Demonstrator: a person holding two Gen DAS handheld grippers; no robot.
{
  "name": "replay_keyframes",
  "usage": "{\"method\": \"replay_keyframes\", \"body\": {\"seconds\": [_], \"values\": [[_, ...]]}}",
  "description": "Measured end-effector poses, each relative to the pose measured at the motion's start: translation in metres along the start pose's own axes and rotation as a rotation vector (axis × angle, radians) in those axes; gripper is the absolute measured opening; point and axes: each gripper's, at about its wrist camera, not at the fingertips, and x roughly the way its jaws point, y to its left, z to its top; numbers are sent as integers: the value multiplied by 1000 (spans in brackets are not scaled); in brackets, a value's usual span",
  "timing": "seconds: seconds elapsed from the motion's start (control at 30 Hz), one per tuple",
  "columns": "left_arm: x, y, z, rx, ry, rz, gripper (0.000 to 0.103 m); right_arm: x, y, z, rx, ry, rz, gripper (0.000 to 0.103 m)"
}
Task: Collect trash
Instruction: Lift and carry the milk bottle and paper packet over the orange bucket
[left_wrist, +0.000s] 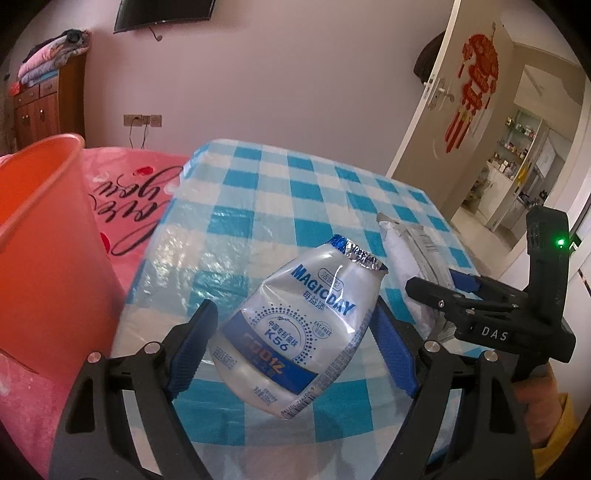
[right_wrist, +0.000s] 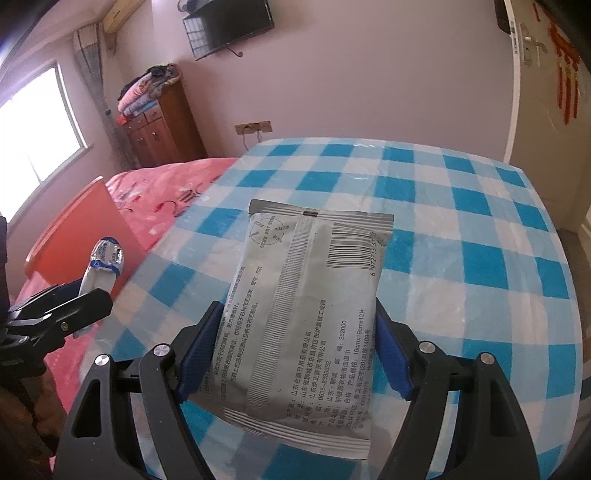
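our left gripper (left_wrist: 295, 339) has its blue pads clamped on a crumpled white-and-blue plastic drink bottle (left_wrist: 291, 328), foil lid end pointing away past the fingertips, lifted off the blue-and-white checked tablecloth (left_wrist: 303, 184) below. our right gripper (right_wrist: 295, 350) pinches a flat grey printed wet-wipe packet (right_wrist: 303, 317) across its width, barcode end beyond the fingers. left of the left fingers stands an orange plastic bin (left_wrist: 40, 236), on a pink bedspread (left_wrist: 129, 206).
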Motion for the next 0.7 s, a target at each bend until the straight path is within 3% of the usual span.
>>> {"method": "replay_keyframes", "body": {"seconds": [0.47, 0.7], "values": [[-72, 36, 28, -48, -144, 79, 83, -21, 71, 44, -85, -25, 174, 76], [-106, 70, 42, -83, -214, 194, 83, -19, 121, 70, -166, -20, 269, 77]]}}
